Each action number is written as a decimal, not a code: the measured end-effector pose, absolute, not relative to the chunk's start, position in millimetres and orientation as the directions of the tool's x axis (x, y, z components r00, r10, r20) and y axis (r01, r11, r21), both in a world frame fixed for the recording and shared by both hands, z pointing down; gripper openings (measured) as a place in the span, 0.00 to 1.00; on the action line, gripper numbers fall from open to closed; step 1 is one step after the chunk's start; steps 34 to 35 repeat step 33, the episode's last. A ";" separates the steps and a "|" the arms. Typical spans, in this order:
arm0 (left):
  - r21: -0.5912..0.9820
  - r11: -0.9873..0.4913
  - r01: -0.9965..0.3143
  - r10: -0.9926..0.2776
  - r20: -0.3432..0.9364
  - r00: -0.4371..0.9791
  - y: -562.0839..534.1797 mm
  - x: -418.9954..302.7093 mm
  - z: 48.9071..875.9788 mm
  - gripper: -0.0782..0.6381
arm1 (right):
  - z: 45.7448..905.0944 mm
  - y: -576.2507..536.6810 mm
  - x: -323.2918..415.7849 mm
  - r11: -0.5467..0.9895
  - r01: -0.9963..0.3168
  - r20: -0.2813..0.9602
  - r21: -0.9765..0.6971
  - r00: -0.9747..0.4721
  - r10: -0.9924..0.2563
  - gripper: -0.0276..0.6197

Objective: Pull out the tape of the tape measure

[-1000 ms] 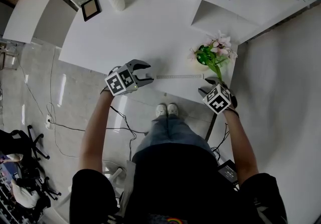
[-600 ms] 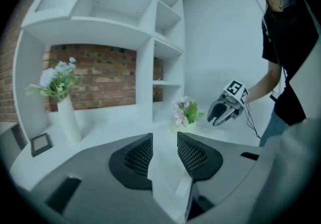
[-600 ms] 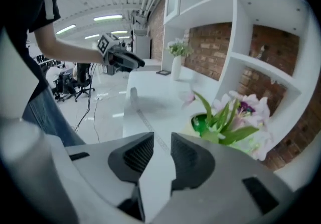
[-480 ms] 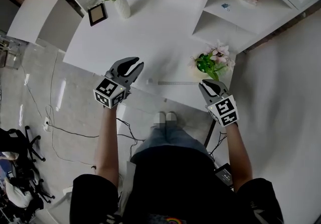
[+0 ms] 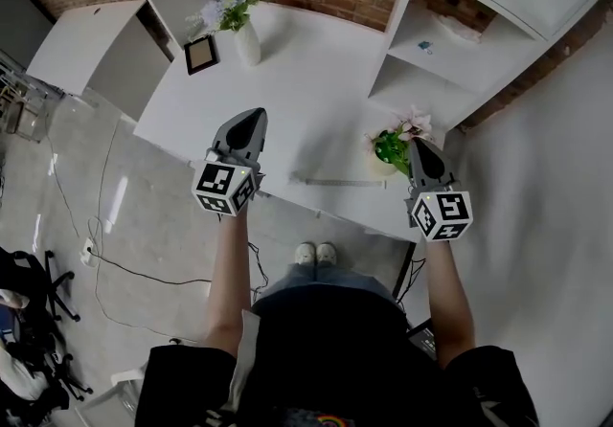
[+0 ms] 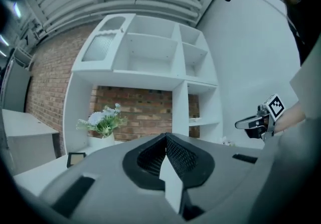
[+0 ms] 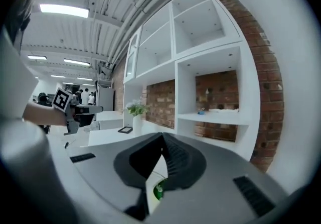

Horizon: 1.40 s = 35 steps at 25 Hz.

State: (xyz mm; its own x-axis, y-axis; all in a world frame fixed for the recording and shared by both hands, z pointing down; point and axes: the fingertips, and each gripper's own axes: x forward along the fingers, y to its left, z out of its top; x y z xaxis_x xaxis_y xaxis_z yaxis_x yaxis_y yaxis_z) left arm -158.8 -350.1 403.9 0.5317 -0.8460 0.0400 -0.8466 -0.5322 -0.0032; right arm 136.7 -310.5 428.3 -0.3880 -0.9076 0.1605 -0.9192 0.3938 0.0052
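The pulled-out tape [image 5: 337, 182] lies as a thin pale strip along the front edge of the white table [image 5: 306, 90]; I cannot make out its case. My left gripper [image 5: 255, 115] is held up left of the strip, jaws shut and empty. My right gripper [image 5: 419, 144] is held up at the strip's right end, also shut and empty. In the left gripper view the dark pads [image 6: 178, 155] meet with nothing between them, and the same holds for the pads [image 7: 175, 157] in the right gripper view. Neither gripper touches the tape.
A potted plant with pink flowers [image 5: 397, 143] stands at the table's front right, beside my right gripper. A white vase of flowers [image 5: 244, 28] and a small picture frame [image 5: 201, 54] sit at the back left. White shelves [image 5: 450, 42] rise at the right.
Both grippers went from wide open to shut and lifted away from the tape, now pointing forward. The tape stays on the table. The head view has tilted upward.
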 end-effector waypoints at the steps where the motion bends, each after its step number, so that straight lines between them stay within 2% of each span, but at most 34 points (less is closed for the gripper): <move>1: 0.005 -0.526 -0.851 -0.850 0.039 0.525 -348.6 -157.8 404.6 0.12 | 425.1 -310.7 137.3 0.385 -0.923 0.148 0.003 -0.380 -0.913 0.04; 7: 0.021 -0.529 -0.848 -0.846 0.060 0.530 -338.1 -149.1 414.0 0.12 | 415.6 -309.1 140.7 0.347 -0.938 0.108 -0.016 -0.346 -0.932 0.04; 35: 0.000 -0.553 -0.833 -0.830 0.094 0.550 -328.5 -134.2 418.4 0.12 | 420.2 -305.3 144.4 0.361 -0.931 0.125 -0.049 -0.364 -0.923 0.04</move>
